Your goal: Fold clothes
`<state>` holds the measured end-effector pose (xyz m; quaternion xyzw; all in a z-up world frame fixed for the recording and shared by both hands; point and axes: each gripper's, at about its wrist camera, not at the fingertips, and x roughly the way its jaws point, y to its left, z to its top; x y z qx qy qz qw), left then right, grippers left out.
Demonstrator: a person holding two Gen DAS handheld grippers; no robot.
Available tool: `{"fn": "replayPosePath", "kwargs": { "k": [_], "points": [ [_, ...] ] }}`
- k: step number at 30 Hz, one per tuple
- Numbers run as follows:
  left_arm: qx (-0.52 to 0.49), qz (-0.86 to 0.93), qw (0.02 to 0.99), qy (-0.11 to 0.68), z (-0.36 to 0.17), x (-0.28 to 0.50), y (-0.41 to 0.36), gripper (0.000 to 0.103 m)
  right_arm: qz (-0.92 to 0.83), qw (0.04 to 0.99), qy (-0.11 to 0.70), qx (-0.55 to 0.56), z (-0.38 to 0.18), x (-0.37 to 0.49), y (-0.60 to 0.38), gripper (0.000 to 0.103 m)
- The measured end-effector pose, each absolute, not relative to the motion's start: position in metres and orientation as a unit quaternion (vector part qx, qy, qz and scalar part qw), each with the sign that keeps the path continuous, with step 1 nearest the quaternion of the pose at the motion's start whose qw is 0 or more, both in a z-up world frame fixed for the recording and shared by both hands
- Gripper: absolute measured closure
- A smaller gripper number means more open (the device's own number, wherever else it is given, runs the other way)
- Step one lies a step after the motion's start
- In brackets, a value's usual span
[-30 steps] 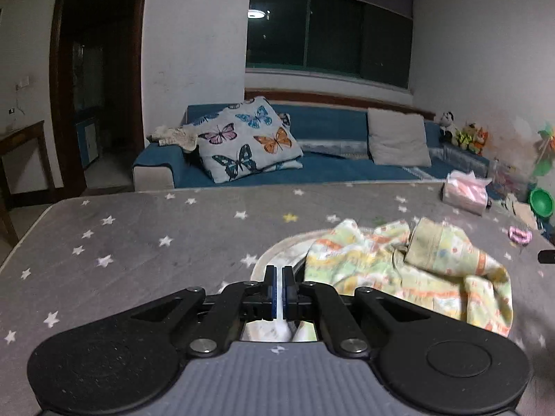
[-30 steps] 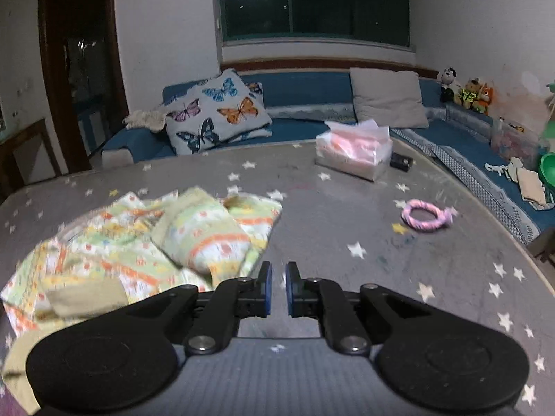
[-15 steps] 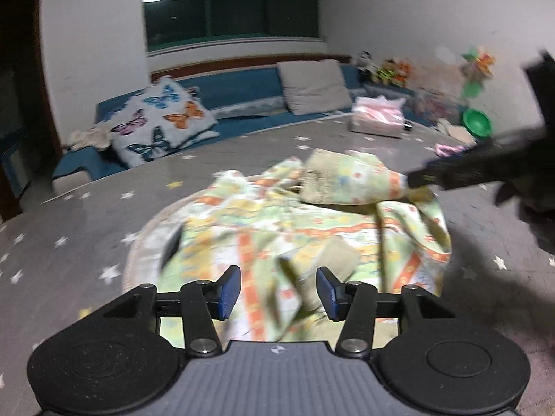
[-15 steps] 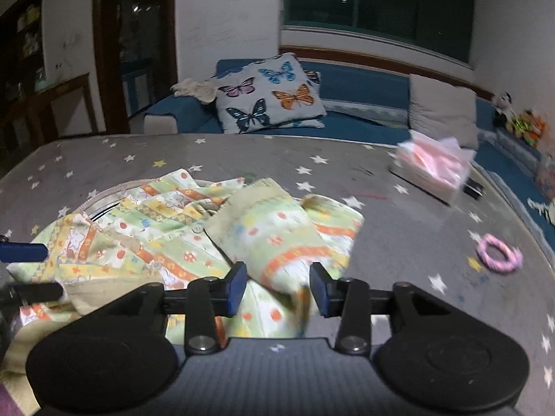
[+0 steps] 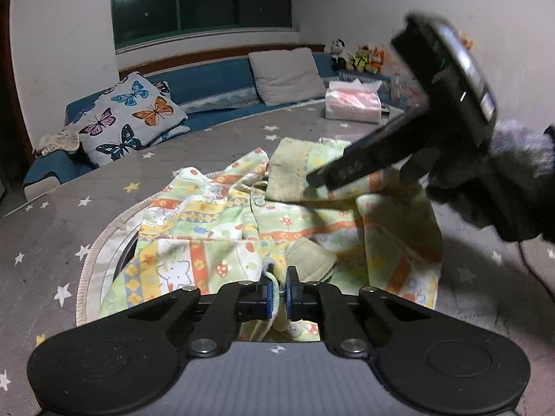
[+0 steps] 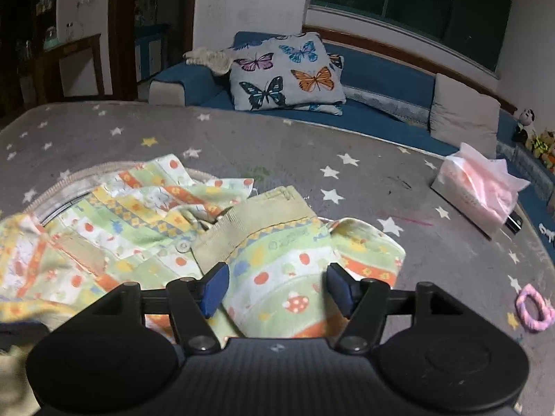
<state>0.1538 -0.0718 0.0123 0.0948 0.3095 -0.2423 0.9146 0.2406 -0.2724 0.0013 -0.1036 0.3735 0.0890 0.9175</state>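
One crumpled garment (image 5: 277, 222) on the starred desk (image 5: 69, 215), beside the round rim (image 5: 86, 263); long axis unclear, ribbed cuff (image 6: 249, 218) toward the sofa (image 6: 381, 76). Left gripper (image 5: 277, 289) jaws clenched on a near fold of cloth. Right gripper (image 6: 277, 286) jaws opening, straddling a sleeve without pressing it.
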Motion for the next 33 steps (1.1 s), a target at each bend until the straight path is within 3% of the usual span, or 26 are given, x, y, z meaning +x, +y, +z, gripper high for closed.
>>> {"fn": "replayPosePath", "kwargs": {
  "k": [3, 5, 8, 18, 21, 23, 26, 30, 31, 32, 33],
  "points": [
    [0.078, -0.236, 0.921, 0.299, 0.02, 0.154, -0.063, 0.096, 0.089, 0.916, 0.373, -0.118, -0.005, 0.241, -0.27, 0.064],
    [0.067, -0.231, 0.926, 0.29, 0.027, 0.153, -0.056, 0.096, 0.088, 0.917, 0.374, -0.107, -0.004, 0.239, -0.273, 0.088],
    [0.049, -0.216, 0.936, 0.273, 0.038, 0.151, -0.042, 0.096, 0.086, 0.923, 0.365, -0.088, 0.003, 0.229, -0.281, 0.094],
    [-0.009, -0.126, 0.964, 0.235, 0.067, 0.141, 0.027, 0.096, 0.092, 0.942, 0.32, -0.049, 0.042, 0.178, -0.306, 0.1],
    [-0.019, -0.098, 0.968, 0.229, 0.069, 0.135, 0.047, 0.096, 0.095, 0.942, 0.318, -0.055, 0.043, 0.178, -0.304, 0.091],
    [-0.029, -0.081, 0.97, 0.229, 0.068, 0.132, 0.062, 0.096, 0.096, 0.942, 0.317, -0.056, 0.042, 0.18, -0.302, 0.079],
    [-0.038, -0.057, 0.97, 0.235, 0.064, 0.13, 0.082, 0.096, 0.099, 0.941, 0.317, -0.059, 0.036, 0.185, -0.299, 0.074],
    [-0.043, -0.042, 0.968, 0.243, 0.057, 0.131, 0.1, 0.096, 0.099, 0.938, 0.327, -0.06, 0.026, 0.192, -0.295, 0.074],
    [-0.042, -0.038, 0.968, 0.245, 0.056, 0.132, 0.103, 0.096, 0.1, 0.937, 0.328, -0.061, 0.024, 0.192, -0.294, 0.077],
    [-0.043, -0.036, 0.967, 0.247, 0.055, 0.132, 0.105, 0.096, 0.101, 0.938, 0.326, -0.063, 0.023, 0.193, -0.293, 0.09],
    [-0.044, -0.035, 0.967, 0.249, 0.053, 0.133, 0.106, 0.096, 0.101, 0.938, 0.324, -0.066, 0.022, 0.194, -0.292, 0.092]
  ]
}}
